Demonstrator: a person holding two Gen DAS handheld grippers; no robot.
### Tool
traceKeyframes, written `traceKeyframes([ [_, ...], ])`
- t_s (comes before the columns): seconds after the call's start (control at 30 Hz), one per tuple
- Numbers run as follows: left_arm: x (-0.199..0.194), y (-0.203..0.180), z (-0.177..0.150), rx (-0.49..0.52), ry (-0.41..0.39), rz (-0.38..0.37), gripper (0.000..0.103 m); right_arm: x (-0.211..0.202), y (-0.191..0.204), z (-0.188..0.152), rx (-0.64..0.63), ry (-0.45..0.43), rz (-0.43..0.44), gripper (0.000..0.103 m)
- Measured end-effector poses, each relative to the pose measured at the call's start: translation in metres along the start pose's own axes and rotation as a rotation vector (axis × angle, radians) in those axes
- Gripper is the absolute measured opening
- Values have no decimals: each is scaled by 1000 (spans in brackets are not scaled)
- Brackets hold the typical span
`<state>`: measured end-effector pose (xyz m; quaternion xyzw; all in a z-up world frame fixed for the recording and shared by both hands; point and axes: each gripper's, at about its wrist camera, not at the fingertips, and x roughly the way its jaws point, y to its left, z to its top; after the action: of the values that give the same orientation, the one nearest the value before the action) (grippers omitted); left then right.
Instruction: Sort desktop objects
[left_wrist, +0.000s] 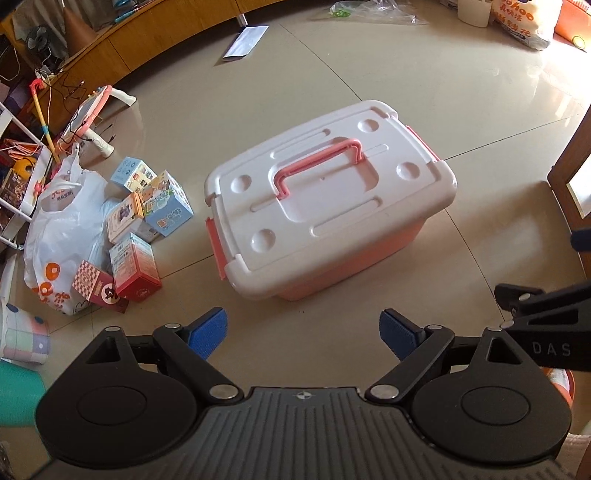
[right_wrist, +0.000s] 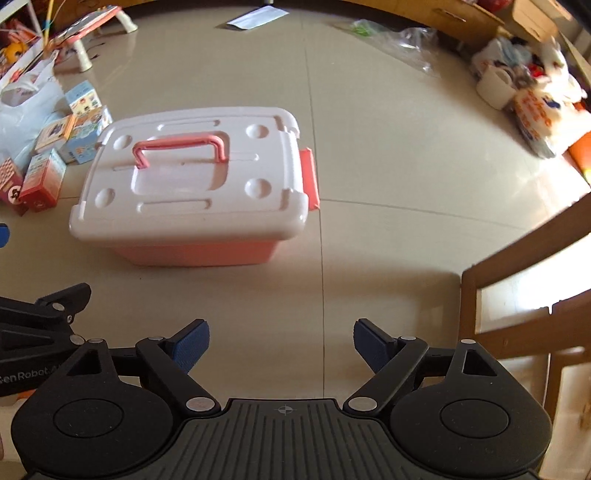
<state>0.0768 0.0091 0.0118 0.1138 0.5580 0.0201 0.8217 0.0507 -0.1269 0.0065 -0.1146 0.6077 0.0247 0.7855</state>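
Pink storage box (left_wrist: 328, 206) on floor, white lid (left_wrist: 325, 188) latched (contents unseen). Small cartons (left_wrist: 147, 221) loose beside it, unsorted. Left gripper (left_wrist: 303, 334) & right gripper (right_wrist: 281, 345) both spread wide, empty. Sorting appears not yet begun.

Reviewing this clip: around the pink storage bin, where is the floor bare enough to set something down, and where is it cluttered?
Bare tile lies between the storage bin and the wooden frame, in front of the bin toward both grippers, and beyond it up to the white envelope. It is crowded on the bin's other side, where small cartons and a white plastic bag pile together.
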Motion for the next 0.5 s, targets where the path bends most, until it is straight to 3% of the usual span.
traceKeyframes([
  [0.27,2,1,-29,-151,13,-21,92,8,-4,-54,116,-15,-60,85],
  [0.5,2,-7,-55,-152,26,-31,95,11,-11,-83,176,4,-86,89],
])
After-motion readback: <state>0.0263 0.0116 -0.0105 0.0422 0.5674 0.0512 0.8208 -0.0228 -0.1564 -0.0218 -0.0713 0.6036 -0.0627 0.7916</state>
